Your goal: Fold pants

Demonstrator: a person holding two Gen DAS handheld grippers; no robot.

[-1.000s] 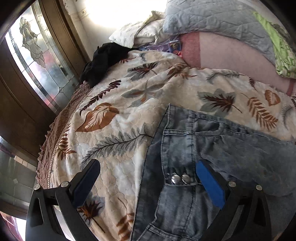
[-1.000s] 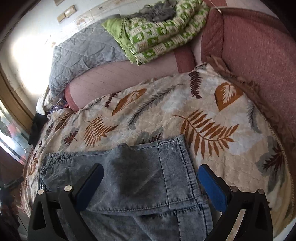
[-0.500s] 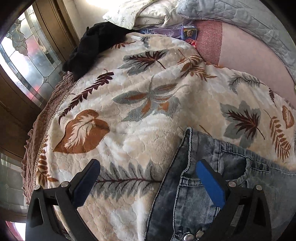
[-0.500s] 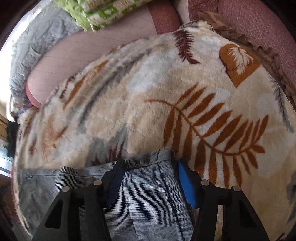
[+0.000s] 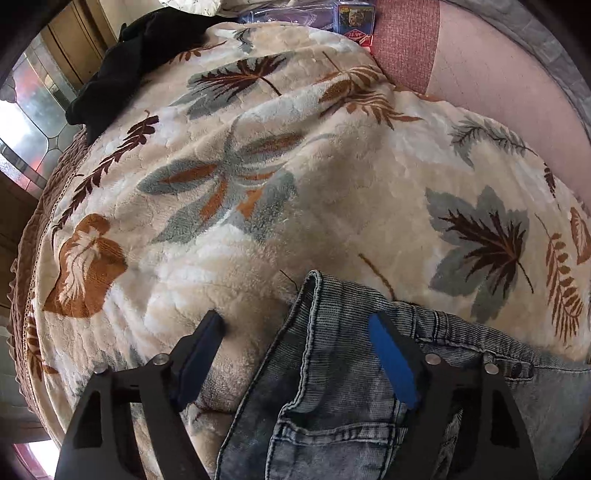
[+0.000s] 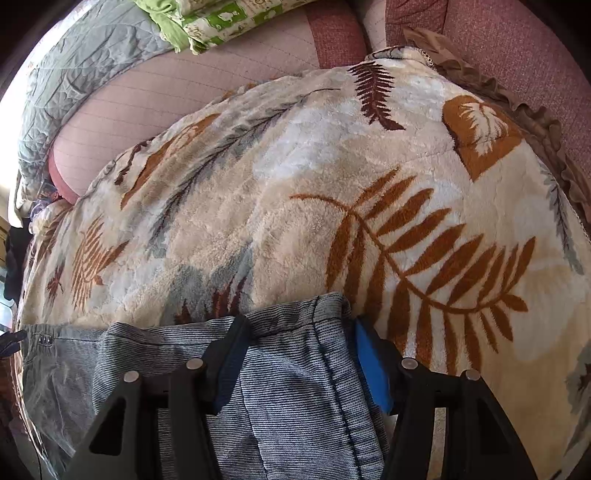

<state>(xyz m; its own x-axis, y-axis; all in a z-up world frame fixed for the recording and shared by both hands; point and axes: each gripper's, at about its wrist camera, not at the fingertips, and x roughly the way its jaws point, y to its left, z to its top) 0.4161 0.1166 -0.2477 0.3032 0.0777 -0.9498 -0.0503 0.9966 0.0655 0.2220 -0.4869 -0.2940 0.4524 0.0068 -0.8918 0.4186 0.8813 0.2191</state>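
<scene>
Grey-blue denim pants lie on a leaf-print blanket. In the left wrist view the waistband corner sits between the fingers of my left gripper, which is partly closed, its left finger pressed into the blanket and its right finger on the denim. In the right wrist view the pants' hem end lies between the fingers of my right gripper, which is narrowed around the fabric; the jaws do not clearly pinch it.
A black garment lies at the blanket's far left. A small box sits by the pink couch back. A grey quilt and green bedding are piled on the couch back.
Both grippers have dropped lower onto the pants' far corners. The left has narrowed around the waistband corner. The right stays narrowed on the hem end.
</scene>
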